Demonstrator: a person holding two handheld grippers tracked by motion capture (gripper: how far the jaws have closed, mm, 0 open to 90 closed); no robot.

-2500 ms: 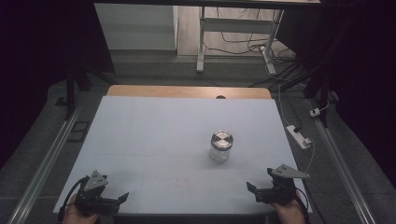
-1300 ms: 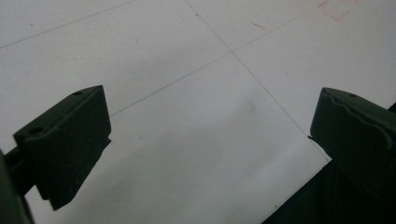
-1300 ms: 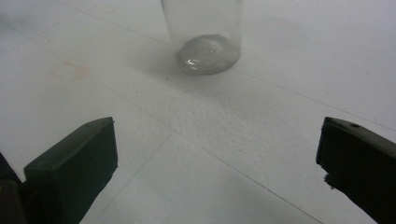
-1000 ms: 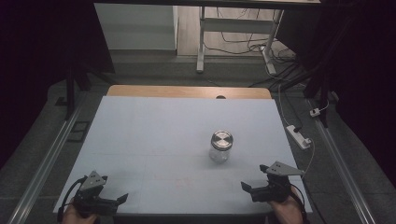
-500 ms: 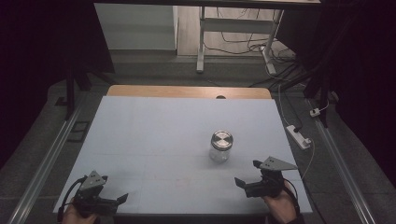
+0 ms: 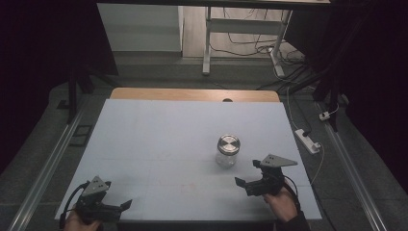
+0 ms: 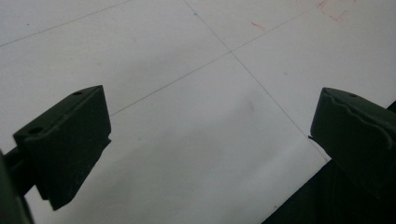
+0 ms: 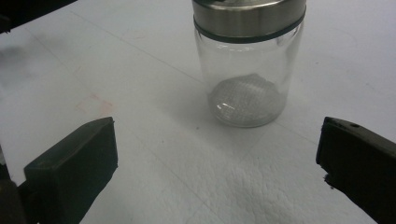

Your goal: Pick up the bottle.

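A clear glass jar (image 6: 227, 151) with a silver metal lid stands upright right of the middle of the white table (image 6: 159, 139). It looks empty in the right gripper view, jar (image 8: 247, 60). My right gripper (image 6: 248, 175) is open a short way in front of and to the right of the jar, held in a hand, jaws wide apart with nothing between them. In the right gripper view the right gripper (image 8: 217, 163) faces the jar. My left gripper (image 6: 126, 206) rests open at the table's front left corner. The left gripper (image 7: 210, 135) has bare table between its jaws.
A wooden strip (image 6: 192, 94) runs along the table's far edge. A white power strip (image 6: 307, 140) with cable lies on the floor to the right. A desk frame (image 6: 240, 33) and cables stand beyond the table. Faint red marks (image 6: 187, 186) sit near the front middle.
My right gripper has moved forward and left from the front right corner toward the jar. The left gripper has barely shifted. The jar has stayed in place.
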